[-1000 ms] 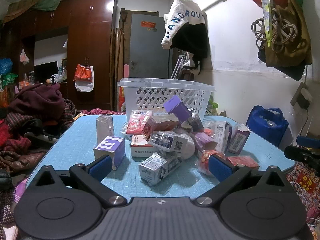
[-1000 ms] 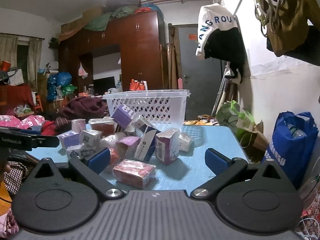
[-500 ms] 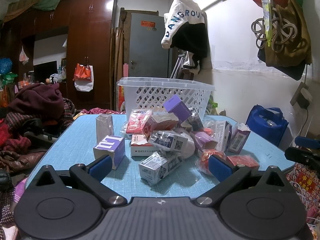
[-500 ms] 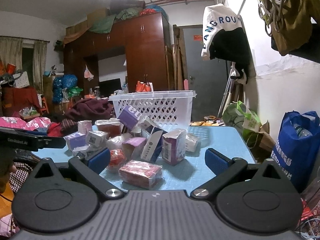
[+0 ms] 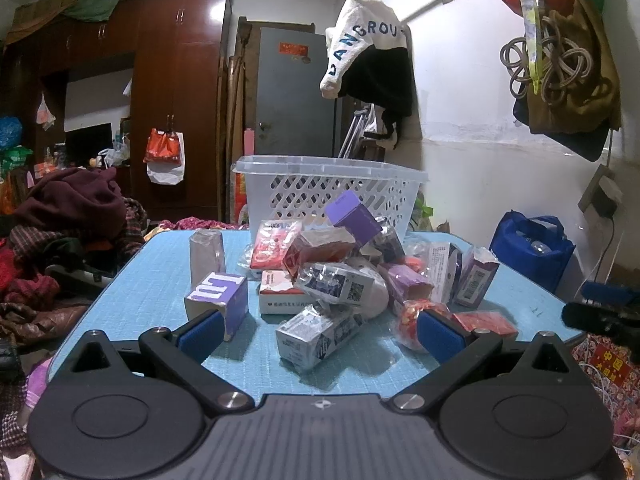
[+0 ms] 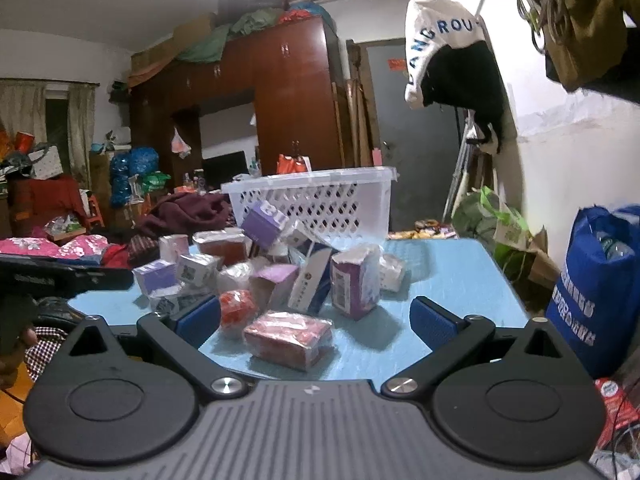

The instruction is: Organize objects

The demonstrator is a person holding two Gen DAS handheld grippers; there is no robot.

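Observation:
A heap of several small boxes and wrapped packets lies on the blue table point(image 5: 156, 276) in front of a white lattice basket point(image 5: 332, 190). My left gripper point(image 5: 320, 336) stands open at the near edge, a grey-white box point(image 5: 320, 330) just beyond its fingers and a purple-topped box point(image 5: 218, 298) by the left fingertip. My right gripper point(image 6: 316, 322) is open too, facing the heap from the right side; a red wrapped packet point(image 6: 290, 336) lies just ahead of its fingers, a purple carton point(image 6: 354, 280) stands behind it, and the basket point(image 6: 316, 208) is at the back.
A blue bag point(image 6: 596, 284) stands on the floor right of the table point(image 6: 444, 276). Heaped clothes point(image 5: 68, 216) lie to the left. The other gripper point(image 5: 600, 312) shows at the right edge of the left wrist view. A dark wardrobe and grey door fill the back.
The right gripper has moved slightly forward and to the left, so the heap looks closer and shifts right in its view. The left gripper has barely moved.

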